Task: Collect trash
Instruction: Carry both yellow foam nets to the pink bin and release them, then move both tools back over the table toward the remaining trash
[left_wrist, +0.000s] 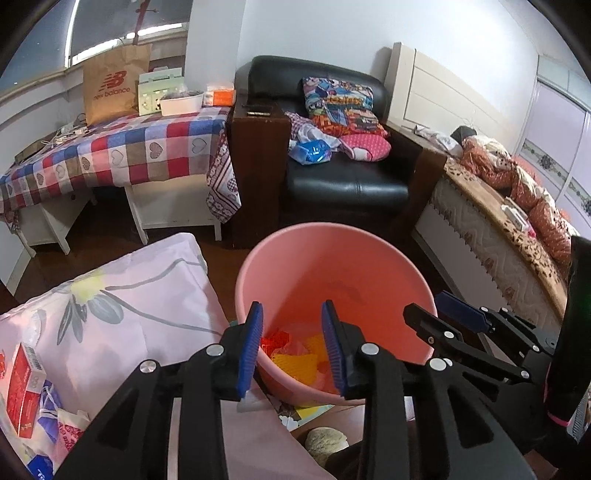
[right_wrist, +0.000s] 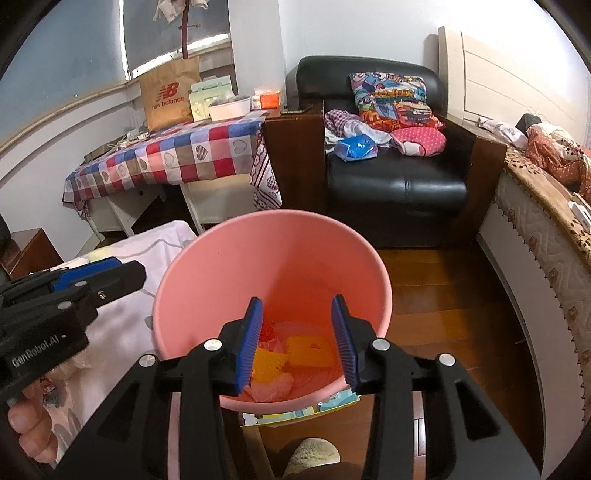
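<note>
Both the left gripper (left_wrist: 291, 343) and right gripper (right_wrist: 301, 339) hover part-open and empty over the pink bucket (right_wrist: 221, 280), where yellow and red trash (right_wrist: 291, 354) lies at the bottom, evidently positioned there for release.

Both wrist cameras look steeply down along their own fingers into the pink bin (left_wrist: 332, 280) from close above, facing the black armchair (left_wrist: 343, 155) and checked table (left_wrist: 110, 151). The left view sits left of the right; each catches the other gripper at its edge
</note>
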